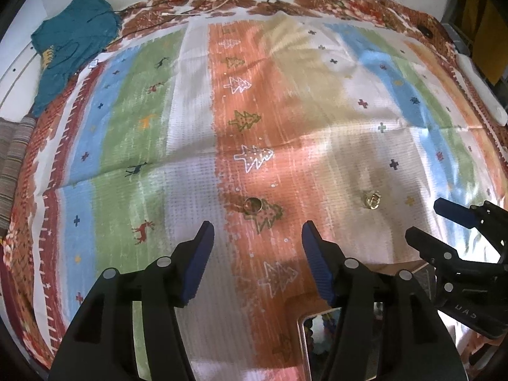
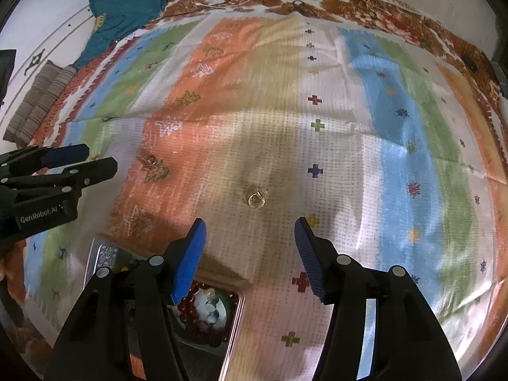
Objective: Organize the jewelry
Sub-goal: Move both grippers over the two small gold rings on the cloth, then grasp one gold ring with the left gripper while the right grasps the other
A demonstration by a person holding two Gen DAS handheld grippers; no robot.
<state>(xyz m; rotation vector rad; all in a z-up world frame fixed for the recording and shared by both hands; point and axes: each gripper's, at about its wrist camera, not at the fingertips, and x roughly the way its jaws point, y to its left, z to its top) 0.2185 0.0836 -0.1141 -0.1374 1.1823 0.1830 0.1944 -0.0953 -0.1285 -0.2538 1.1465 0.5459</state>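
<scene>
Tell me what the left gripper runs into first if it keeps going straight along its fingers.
Most likely the gold ring on the striped cloth: it lies just ahead of the open left gripper, roughly centred between the fingers. Depth is unclear, so the pads may meet cloth beside it.

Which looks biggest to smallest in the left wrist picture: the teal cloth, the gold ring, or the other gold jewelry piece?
1. Teal cloth, by far the largest, though farthest away.
2 and 3. Gold ring and the other gold jewelry piece look about the same size, so I won't rank them.
</scene>
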